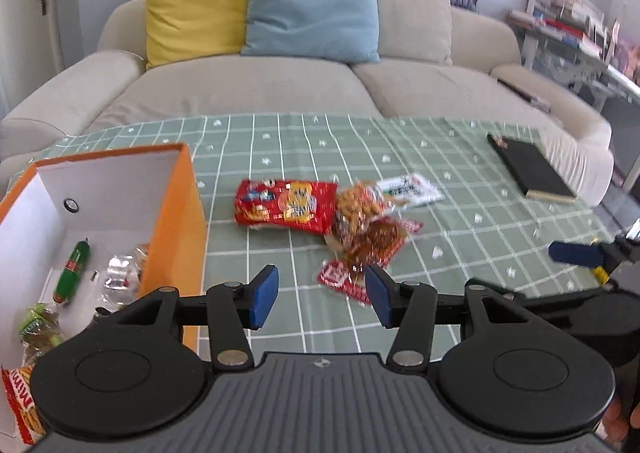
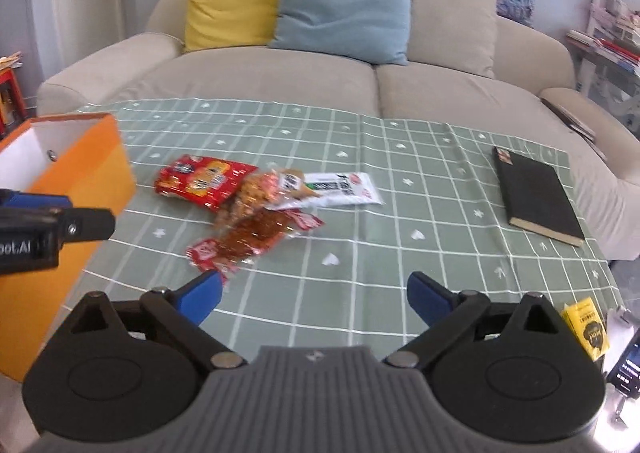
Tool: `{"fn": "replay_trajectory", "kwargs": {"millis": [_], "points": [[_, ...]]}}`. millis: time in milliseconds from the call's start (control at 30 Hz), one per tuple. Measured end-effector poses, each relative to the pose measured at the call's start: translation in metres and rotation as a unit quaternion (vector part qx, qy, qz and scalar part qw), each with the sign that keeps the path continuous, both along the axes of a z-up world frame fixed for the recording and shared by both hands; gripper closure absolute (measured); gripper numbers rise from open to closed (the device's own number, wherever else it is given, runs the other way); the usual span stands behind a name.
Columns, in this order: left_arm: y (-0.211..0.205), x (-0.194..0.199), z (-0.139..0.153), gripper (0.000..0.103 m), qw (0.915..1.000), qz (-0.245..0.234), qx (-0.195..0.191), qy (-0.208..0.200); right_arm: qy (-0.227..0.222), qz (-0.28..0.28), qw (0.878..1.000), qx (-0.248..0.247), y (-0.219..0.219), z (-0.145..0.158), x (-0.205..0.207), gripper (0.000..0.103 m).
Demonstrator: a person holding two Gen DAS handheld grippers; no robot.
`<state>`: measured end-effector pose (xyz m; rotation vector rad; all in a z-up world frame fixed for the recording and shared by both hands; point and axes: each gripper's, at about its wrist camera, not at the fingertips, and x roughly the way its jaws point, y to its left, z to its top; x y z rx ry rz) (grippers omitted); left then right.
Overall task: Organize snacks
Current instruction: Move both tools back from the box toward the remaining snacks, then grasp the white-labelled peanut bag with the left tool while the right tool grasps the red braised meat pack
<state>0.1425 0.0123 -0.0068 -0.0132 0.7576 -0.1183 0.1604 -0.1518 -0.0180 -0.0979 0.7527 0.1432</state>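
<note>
A pile of snack packets lies mid-table: a red packet (image 1: 286, 207) (image 2: 204, 181), a clear bag of brown snacks (image 1: 354, 213) (image 2: 254, 197), a white packet (image 1: 412, 189) (image 2: 340, 187) and a reddish-brown packet (image 1: 368, 249) (image 2: 256, 237). At the left stands an orange box (image 1: 176, 229) (image 2: 84, 189) with a green sausage (image 1: 72, 271) and other snacks inside. My left gripper (image 1: 322, 295) is open with nothing between its blue pads, just short of the pile. My right gripper (image 2: 314, 299) is wide open and empty over bare cloth, right of the pile.
A green checked cloth (image 1: 460, 173) (image 2: 400, 213) covers the table. A black notebook (image 1: 530, 169) (image 2: 538, 195) lies at the far right. A yellow box (image 2: 586, 327) and a phone (image 2: 628, 367) sit near the right edge. Behind the table stands a beige sofa (image 2: 280, 73) with cushions.
</note>
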Motion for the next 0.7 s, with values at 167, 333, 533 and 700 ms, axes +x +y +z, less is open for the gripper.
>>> {"fn": "replay_trajectory", "kwargs": {"millis": [167,333,533,700], "points": [[-0.001,0.009,-0.014,0.043,0.9999,0.004,0.002,0.016,0.005,-0.004,1.0,-0.002,-0.004,-0.014,0.008,0.006],[0.001,0.023,-0.018,0.037,0.9998,0.008,-0.005,0.018,0.002,0.007,1.0,0.022,-0.002,-0.02,0.022,0.006],[-0.001,0.052,-0.018,0.03,0.9997,-0.003,0.015,0.02,0.0,0.008,0.999,0.051,0.002,-0.025,0.047,0.006],[0.0,0.071,-0.026,0.031,0.9991,-0.007,0.028,0.032,0.025,0.009,0.996,0.087,0.003,-0.037,0.069,0.015]]}}
